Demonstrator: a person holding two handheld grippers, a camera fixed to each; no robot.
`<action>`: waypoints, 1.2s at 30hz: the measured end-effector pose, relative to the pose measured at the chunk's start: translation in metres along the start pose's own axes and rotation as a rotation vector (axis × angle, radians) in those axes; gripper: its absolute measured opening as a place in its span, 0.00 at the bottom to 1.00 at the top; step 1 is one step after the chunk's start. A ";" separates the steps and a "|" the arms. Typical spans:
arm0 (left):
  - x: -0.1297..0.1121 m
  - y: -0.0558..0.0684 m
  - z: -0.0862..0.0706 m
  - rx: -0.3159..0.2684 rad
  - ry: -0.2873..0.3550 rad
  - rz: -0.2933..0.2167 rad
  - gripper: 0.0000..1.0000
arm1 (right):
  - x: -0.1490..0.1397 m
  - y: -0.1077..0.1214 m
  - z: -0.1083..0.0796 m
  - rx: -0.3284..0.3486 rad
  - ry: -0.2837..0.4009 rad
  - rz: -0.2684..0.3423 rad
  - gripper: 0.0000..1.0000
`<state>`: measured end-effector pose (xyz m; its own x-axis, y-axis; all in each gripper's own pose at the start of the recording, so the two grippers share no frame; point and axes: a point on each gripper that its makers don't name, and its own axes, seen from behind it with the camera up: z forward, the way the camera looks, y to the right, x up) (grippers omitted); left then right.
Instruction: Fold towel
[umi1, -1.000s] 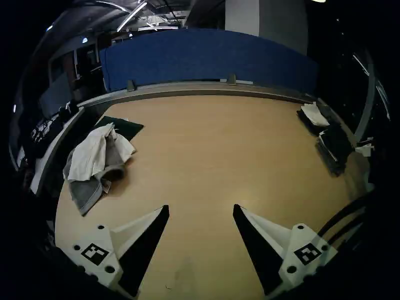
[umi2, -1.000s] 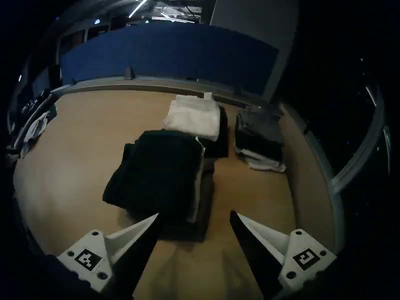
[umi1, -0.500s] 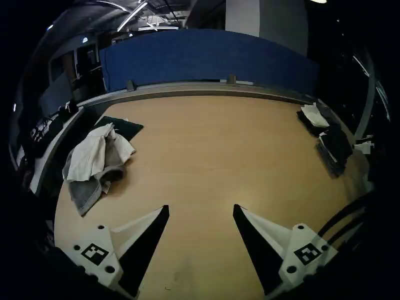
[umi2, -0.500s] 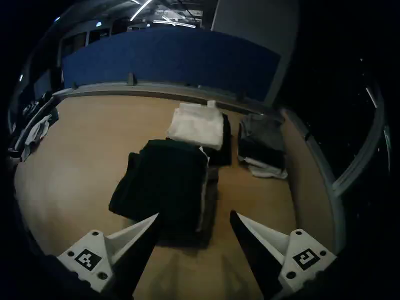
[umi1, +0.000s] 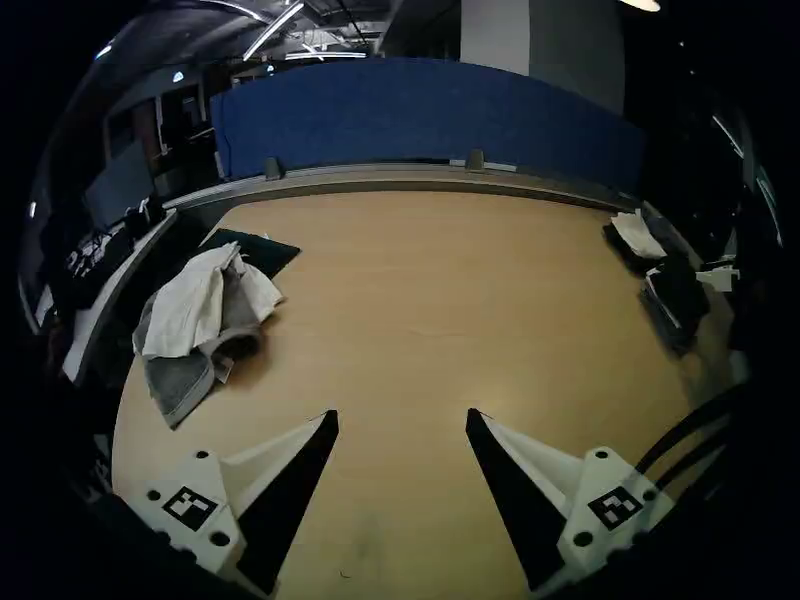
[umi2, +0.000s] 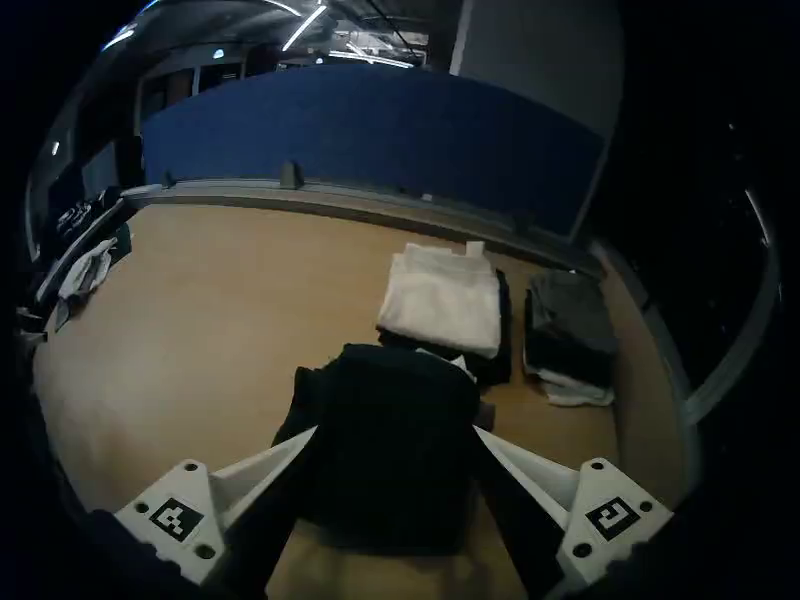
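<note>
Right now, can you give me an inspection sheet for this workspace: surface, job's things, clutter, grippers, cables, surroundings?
Surface: light wooden tabletop with a grey rim.
Job's things: heap of unfolded towels, white over grey, near the table's edge, with a dark green cloth lying flat behind it. Folded: dark folded towel, white folded towel on a dark one, grey stack beside it.
Clutter: small items on the side desk, too dark to tell.
Grippers: left gripper open over bare wood, holding nothing. Right gripper open, with the dark folded towel between its fingers; contact cannot be told.
Cables: black cables beside the left gripper.
Surroundings: blue partition, ceiling strip lights, dim room.
</note>
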<state>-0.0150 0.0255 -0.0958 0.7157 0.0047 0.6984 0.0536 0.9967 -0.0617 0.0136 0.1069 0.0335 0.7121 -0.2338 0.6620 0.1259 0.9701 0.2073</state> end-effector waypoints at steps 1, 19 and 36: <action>0.000 -0.001 0.000 0.002 -0.001 -0.001 0.95 | 0.001 0.000 0.002 -0.001 0.002 0.002 1.00; -0.006 -0.020 0.002 0.033 -0.017 -0.007 0.95 | -0.005 0.009 0.051 -0.044 -0.027 0.040 1.00; -0.013 -0.021 0.003 0.040 -0.027 -0.009 0.95 | -0.025 0.017 0.075 -0.050 -0.075 0.064 1.00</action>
<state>-0.0274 0.0048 -0.1018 0.6961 -0.0023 0.7180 0.0312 0.9991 -0.0271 -0.0538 0.1248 0.0750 0.6662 -0.1732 0.7253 0.1173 0.9849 0.1275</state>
